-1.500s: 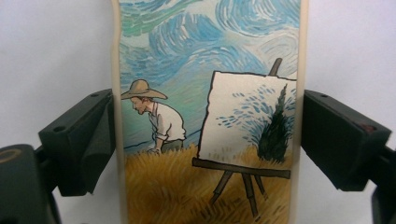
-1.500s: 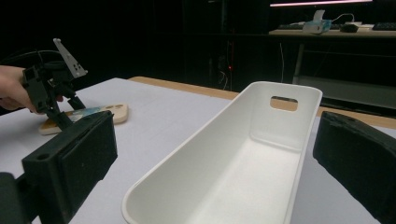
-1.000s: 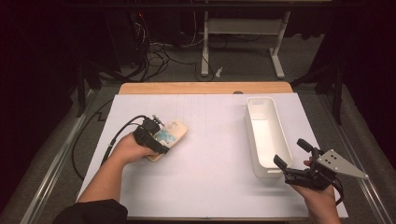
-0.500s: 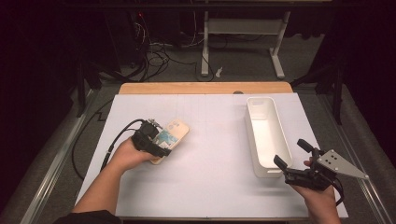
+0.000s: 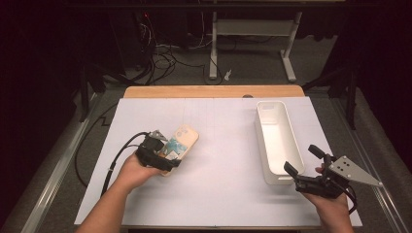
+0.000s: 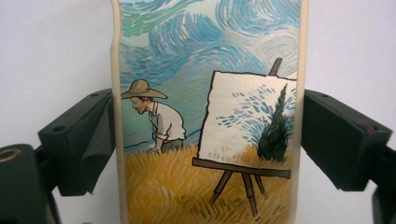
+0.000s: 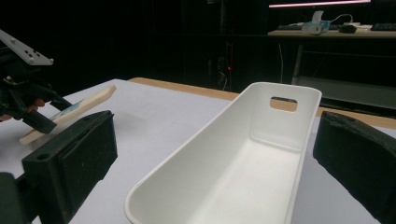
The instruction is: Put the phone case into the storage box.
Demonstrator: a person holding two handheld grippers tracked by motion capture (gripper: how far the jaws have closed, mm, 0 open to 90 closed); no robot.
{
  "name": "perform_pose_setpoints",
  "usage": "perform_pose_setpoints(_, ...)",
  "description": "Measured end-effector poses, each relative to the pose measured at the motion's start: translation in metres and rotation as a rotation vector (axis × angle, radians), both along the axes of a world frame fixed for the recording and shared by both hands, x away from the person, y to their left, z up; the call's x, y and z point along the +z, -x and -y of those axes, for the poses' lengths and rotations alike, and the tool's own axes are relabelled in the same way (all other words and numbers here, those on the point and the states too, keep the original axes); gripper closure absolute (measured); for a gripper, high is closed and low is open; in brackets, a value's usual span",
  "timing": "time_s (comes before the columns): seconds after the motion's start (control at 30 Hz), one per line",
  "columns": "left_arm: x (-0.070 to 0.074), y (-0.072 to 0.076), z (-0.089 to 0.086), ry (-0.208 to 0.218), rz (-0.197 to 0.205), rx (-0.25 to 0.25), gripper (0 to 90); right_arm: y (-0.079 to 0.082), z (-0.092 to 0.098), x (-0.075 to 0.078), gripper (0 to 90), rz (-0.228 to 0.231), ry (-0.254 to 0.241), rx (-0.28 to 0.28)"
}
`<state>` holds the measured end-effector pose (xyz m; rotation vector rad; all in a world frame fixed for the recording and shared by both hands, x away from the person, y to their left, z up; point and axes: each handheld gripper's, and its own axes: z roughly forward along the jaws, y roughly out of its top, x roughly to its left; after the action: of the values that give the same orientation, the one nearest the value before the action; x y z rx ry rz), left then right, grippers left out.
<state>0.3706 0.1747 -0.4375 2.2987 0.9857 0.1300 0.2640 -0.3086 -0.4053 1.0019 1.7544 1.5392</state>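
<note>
Left gripper (image 5: 167,156) clamped on painted phone case (image 5: 179,144), one jaw at each long edge, case tilted up off white table (image 5: 218,145). Right gripper (image 5: 302,166) with jaws wide apart, holding nothing, just short of near end of white bin (image 5: 274,141), well apart from case.

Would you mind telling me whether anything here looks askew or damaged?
Nothing stands out. The phone case sits squarely between the left gripper jaws, and the white bin stands upright and undamaged.
</note>
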Motion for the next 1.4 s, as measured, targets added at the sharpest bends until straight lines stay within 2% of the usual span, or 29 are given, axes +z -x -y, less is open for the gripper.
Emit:
perform_pose_setpoints(0.2, 0.001, 0.012, -0.002, 0.055, 0.037, 0.025, 11.2, 0.001, -0.001, 0.000, 0.1, 0.001, -0.002, 0.001)
perform_pose_setpoints(0.33, 0.002, 0.025, 0.000, 0.075, 0.081, 0.036, 11.1, 0.001, 0.000, 0.001, 0.1, 0.003, -0.002, -0.001)
perform_pose_setpoints(0.7, 0.006, 0.063, 0.000, 0.208, 0.169, 0.089, 11.0, 0.003, -0.003, 0.001, 0.1, 0.002, -0.001, -0.001)
perform_pose_setpoints(0.83, 0.006, 0.072, 0.001, 0.219, 0.199, 0.077, 11.0, 0.002, -0.004, 0.000, 0.1, -0.002, 0.002, 0.001)
perform_pose_setpoints(0.87, 0.005, 0.076, 0.000, 0.251, 0.219, 0.073, 11.0, 0.002, -0.004, 0.000, 0.1, -0.001, 0.005, 0.003)
perform_pose_setpoints(0.9, 0.005, 0.076, 0.000, 0.251, 0.219, 0.073, 11.0, 0.002, -0.005, 0.000, 0.1, -0.001, 0.008, 0.005)
perform_pose_setpoints(0.93, 0.003, 0.080, 0.000, 0.295, 0.250, 0.053, 11.0, 0.002, -0.005, 0.000, 0.1, -0.001, 0.009, 0.008)
perform_pose_setpoints(1.03, 0.002, 0.086, 0.005, 0.282, 0.271, 0.016, 11.0, 0.001, -0.006, -0.001, 0.1, -0.002, 0.011, 0.011)
perform_pose_setpoints(1.07, 0.002, 0.086, 0.005, 0.278, 0.283, 0.017, 10.9, 0.000, -0.006, -0.001, 0.1, -0.003, 0.014, 0.012)
perform_pose_setpoints(1.17, 0.001, 0.085, 0.004, 0.300, 0.313, 0.034, 10.9, 0.000, -0.006, -0.002, 0.1, -0.008, 0.020, 0.013)
perform_pose_setpoints(1.23, -0.001, 0.084, 0.003, 0.314, 0.312, 0.039, 10.8, 0.000, -0.006, -0.002, 0.1, -0.009, 0.021, 0.013)
perform_pose_setpoints(1.33, -0.004, 0.083, 0.004, 0.310, 0.317, 0.024, 10.7, -0.001, -0.006, -0.002, 0.1, -0.007, 0.025, 0.014)
perform_pose_setpoints(1.4, -0.004, 0.083, 0.004, 0.323, 0.309, 0.014, 10.7, -0.001, -0.006, -0.002, 0.1, -0.009, 0.023, 0.013)
